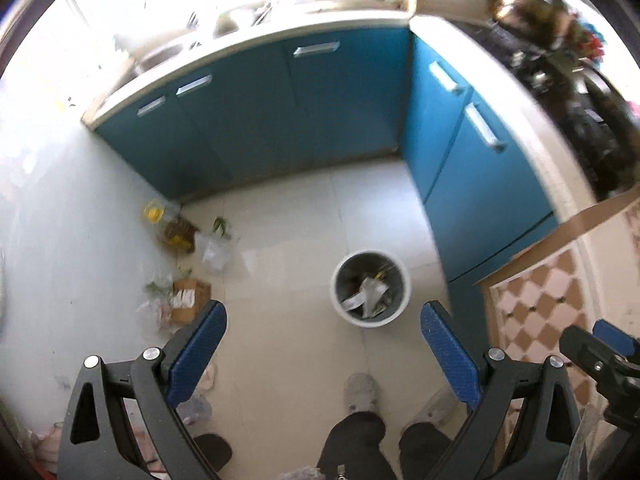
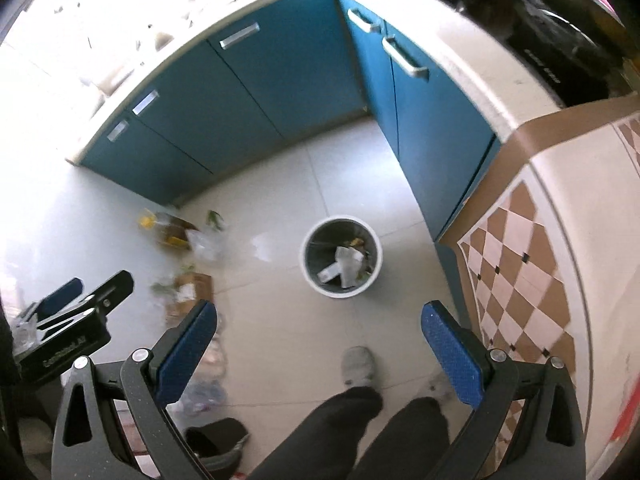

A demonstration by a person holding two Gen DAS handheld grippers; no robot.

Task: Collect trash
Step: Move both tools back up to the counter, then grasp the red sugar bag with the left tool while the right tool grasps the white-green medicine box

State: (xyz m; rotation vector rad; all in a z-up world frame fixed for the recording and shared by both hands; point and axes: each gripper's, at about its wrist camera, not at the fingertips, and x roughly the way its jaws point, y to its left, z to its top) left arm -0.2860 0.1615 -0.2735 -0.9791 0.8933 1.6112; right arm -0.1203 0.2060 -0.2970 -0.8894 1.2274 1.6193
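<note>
Both hand-held grippers, left (image 1: pixel 322 320) and right (image 2: pixel 318 318), hang released and empty; bin (image 1: pixel 371 287) at frame centre on tiled floor (image 1: pixel 288 216), trash (image 1: pixel 188 300) lower left, blue cabinets (image 1: pixel 256 112) behind

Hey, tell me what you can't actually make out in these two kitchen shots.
- Countertop items: left wrist view, washed out by window glare.
- Floor litter beside the cardboard box: right wrist view, motion-blurred.
- Bin contents: both views, too small to identify beyond paper scraps.
- Stove area: right wrist view, dark, cut off by the edge.
</note>
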